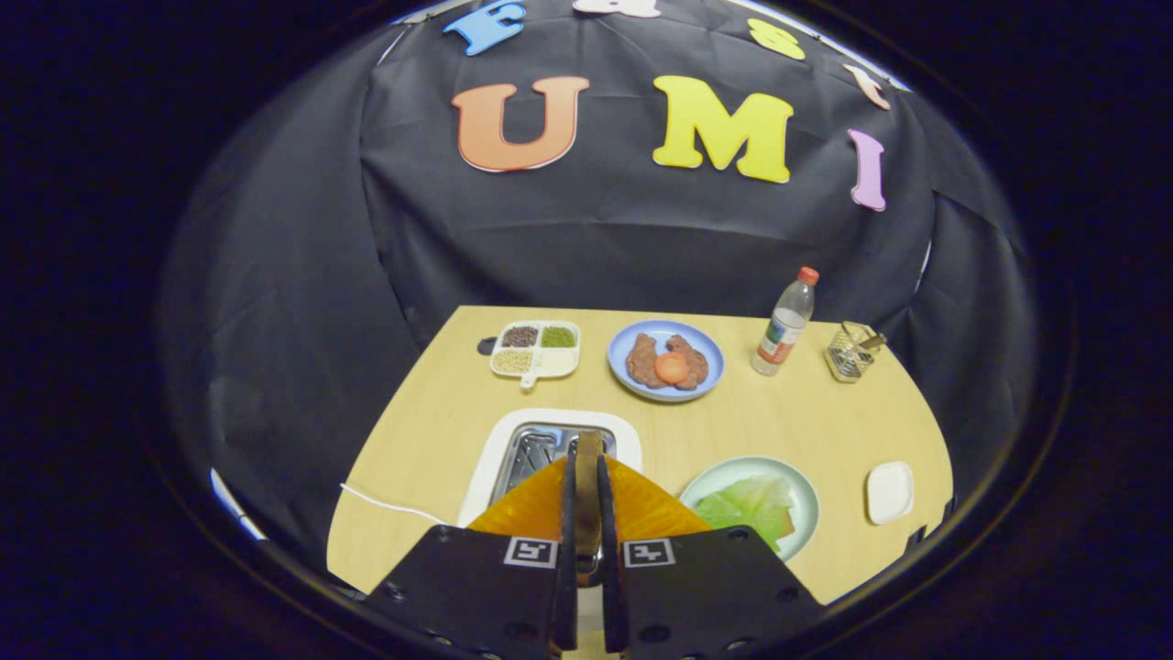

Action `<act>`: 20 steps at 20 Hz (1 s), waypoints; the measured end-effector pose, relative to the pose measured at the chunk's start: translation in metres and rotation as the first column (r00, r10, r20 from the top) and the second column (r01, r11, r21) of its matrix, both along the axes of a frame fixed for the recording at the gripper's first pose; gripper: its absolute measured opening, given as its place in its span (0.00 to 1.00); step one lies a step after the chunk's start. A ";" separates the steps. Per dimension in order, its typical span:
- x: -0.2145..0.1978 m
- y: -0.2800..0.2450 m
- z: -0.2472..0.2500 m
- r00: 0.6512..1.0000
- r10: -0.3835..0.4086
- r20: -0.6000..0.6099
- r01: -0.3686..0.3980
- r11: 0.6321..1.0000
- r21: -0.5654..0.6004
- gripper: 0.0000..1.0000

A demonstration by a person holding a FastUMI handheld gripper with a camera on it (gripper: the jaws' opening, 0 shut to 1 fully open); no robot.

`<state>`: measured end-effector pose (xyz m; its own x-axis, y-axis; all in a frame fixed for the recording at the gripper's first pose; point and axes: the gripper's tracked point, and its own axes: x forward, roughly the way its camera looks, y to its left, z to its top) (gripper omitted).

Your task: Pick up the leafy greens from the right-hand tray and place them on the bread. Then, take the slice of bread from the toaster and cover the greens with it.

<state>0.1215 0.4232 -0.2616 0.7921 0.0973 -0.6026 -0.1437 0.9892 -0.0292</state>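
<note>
holding the bread slice edge-on with my gripper clamped above the toaster, i risk dropping or misaligning it short of the leafy greens on the plate at two o'clock.

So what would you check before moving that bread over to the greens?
1. Grip: ok. The gripper is shut on the slice, with a finger pressing each side.
2. Slice free of the toaster: cannot tell. The fingers hide its lower edge.
3. Greens in place: ok. They lie flat on the plate, right of the fingers.
4. Bread under the greens: cannot tell for sure. Just an orange edge peeks out beside them.
5. Way across: ok. There is bare table between toaster and plate.
6. Bottle: ok. It stands upright, well beyond the plate.
</note>
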 end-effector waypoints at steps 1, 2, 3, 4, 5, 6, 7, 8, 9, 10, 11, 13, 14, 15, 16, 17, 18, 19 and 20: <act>-0.001 0.003 -0.001 1.000 0.012 -0.009 -0.012 1.000 0.002 0.11; -0.004 0.005 -0.006 1.000 0.015 -0.025 -0.015 1.000 0.005 0.11; -0.005 0.006 -0.008 0.999 0.012 -0.042 -0.012 1.000 -0.001 0.11; -0.006 0.007 -0.008 0.999 0.015 -0.051 -0.015 1.000 0.000 0.18; -0.004 0.007 -0.007 0.999 0.010 -0.050 -0.010 1.000 -0.006 0.18; -0.005 0.006 -0.010 0.998 0.007 -0.064 -0.008 1.000 -0.013 0.20; -0.004 0.007 -0.015 0.997 0.006 -0.079 -0.007 1.000 -0.011 0.22; -0.006 0.007 -0.020 0.995 0.003 -0.100 -0.004 1.000 -0.012 0.23; -0.005 0.006 -0.025 0.993 -0.005 -0.121 0.004 1.000 -0.010 0.23; -0.005 0.005 -0.030 0.989 -0.010 -0.145 0.009 1.000 -0.005 0.23; -0.004 0.005 -0.034 0.988 -0.015 -0.156 0.015 1.000 -0.004 0.24; 0.001 0.002 -0.028 0.990 -0.010 -0.139 0.009 1.000 -0.009 0.17; 0.001 0.002 -0.028 0.991 -0.004 -0.137 0.003 1.000 -0.009 0.15; 0.001 0.001 -0.028 0.989 0.003 -0.145 -0.003 1.000 -0.003 0.11; 0.001 -0.001 -0.027 0.989 0.004 -0.148 -0.003 1.000 0.011 0.11; 0.001 -0.004 -0.024 0.989 -0.003 -0.148 0.006 1.000 0.020 0.11; 0.000 -0.007 -0.021 0.988 -0.003 -0.156 0.009 0.999 0.038 0.06; -0.003 -0.007 -0.018 0.986 0.005 -0.168 0.005 0.998 0.063 0.05; -0.004 -0.009 -0.014 0.984 0.006 -0.176 0.010 0.996 0.086 0.05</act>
<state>0.1176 0.4138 -0.2761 0.6745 0.1537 -0.7221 -0.1369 0.9872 0.0822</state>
